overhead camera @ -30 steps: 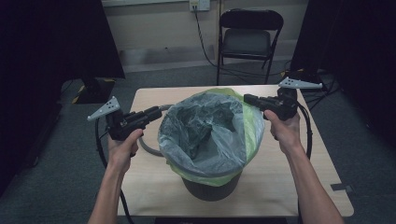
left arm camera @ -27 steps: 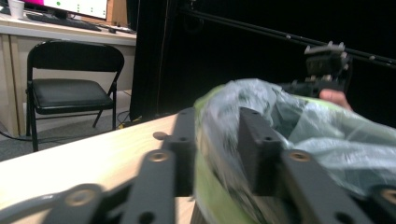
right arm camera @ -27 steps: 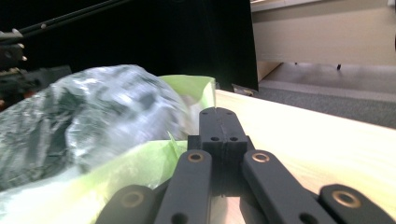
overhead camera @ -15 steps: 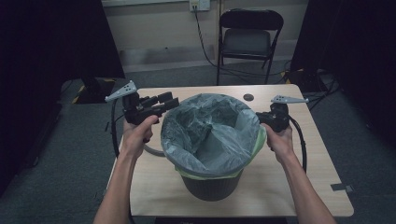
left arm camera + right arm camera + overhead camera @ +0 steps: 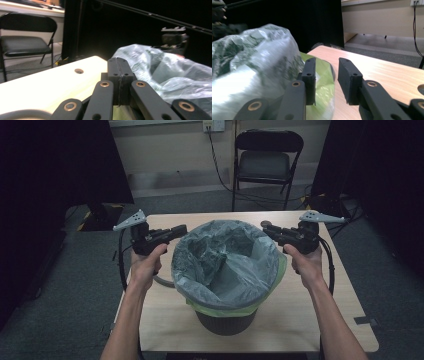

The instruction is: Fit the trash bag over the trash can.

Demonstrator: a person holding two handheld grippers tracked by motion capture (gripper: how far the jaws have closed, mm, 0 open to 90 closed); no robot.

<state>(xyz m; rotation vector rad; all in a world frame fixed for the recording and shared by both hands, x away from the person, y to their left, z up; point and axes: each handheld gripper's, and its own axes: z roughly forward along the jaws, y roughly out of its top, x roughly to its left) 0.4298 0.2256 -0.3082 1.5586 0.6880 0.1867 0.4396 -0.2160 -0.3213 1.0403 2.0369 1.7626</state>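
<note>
Centre of the high view: a dark bin [image 5: 222, 320] lined with a translucent green bag [image 5: 225, 262], standing on the pale desk [image 5: 310, 320]. Left of the bag's rim, the left tongs [image 5: 181, 230], jaws pressed fully together on nothing; right of the rim, the right tongs [image 5: 266, 228], jaws parted and empty, just beside the bag's edge. Upper centre, behind the desk, a black folding chair [image 5: 267, 157].
</note>
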